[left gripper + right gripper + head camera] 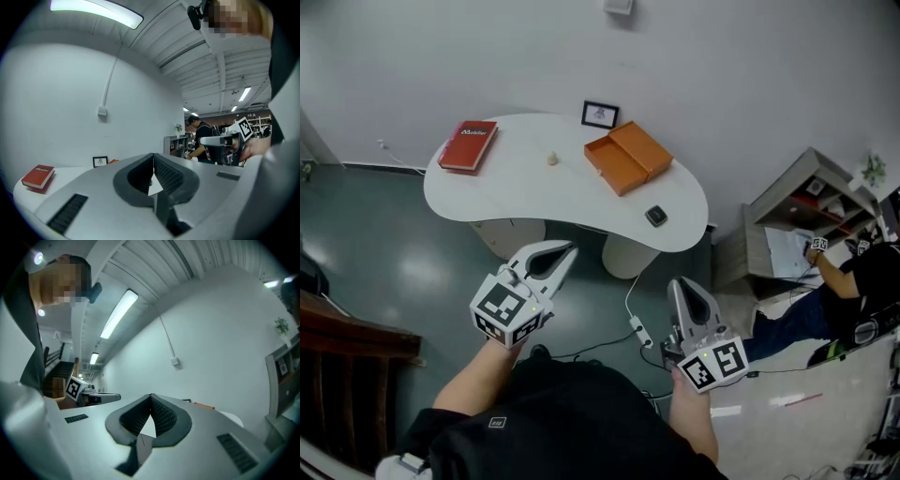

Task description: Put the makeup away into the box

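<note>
Counting across the white table (516, 187) gave one open orange box (628, 157), one small dark square case (655, 216), one small cream piece (551, 158), one red book (468, 145) and one picture frame (600, 114). The box lay near the far edge, its halves' long sides running diagonally, up-left to down-right. Both hands were level, short of the table. The left gripper (567, 248) and right gripper (680, 283) had jaws pressed together, empty.
</note>
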Tool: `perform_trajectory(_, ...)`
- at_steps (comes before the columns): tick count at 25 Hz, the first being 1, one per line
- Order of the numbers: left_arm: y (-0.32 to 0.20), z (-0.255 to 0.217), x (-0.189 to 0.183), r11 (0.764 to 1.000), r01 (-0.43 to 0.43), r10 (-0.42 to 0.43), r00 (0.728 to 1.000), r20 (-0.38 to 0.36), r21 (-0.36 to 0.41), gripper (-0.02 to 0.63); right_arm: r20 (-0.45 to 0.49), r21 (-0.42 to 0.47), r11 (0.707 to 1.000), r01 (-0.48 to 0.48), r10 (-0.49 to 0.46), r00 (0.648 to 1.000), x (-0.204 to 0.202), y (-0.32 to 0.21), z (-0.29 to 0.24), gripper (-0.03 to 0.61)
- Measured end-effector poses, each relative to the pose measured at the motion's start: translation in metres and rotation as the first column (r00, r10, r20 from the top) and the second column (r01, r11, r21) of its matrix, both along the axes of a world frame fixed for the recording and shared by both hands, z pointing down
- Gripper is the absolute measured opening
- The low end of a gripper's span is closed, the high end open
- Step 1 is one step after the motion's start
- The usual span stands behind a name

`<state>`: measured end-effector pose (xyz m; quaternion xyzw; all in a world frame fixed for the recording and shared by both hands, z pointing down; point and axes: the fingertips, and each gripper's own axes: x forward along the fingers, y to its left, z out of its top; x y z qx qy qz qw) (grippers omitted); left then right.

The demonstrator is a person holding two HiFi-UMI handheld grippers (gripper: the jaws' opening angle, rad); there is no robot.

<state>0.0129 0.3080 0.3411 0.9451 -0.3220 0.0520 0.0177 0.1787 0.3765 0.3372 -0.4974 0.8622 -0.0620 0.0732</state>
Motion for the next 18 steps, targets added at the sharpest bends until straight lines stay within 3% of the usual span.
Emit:
perform_trajectory(4, 0.007, 0.006, 0.012, 1.0, 0.023, -0.023, 1.0, 0.007, -0.006, 0.014, -0.057, 0.045, 0.989, 0.139, -0.136, 0.989, -0.011, 0.017, -0.004, 0.037)
perform_trajectory(9, 0.007, 0.013, 0.025, 0.999, 0.035, -0.035, 0.999, 0.011, -0.018, 0.014, -0.031, 0.011, 0.974, 0.225, -0.225, 0.974, -0.011, 0.018, 0.012, 0.038)
perform_trajectory(18, -0.059, 0.034, 0.046, 0.998, -0.028, 0.027, 1.0, -0.013, -0.048, 0.014, -0.005, -0.027, 0.983, 0.179, -0.179, 0.984, 0.008, -0.045, 0.027, 0.04)
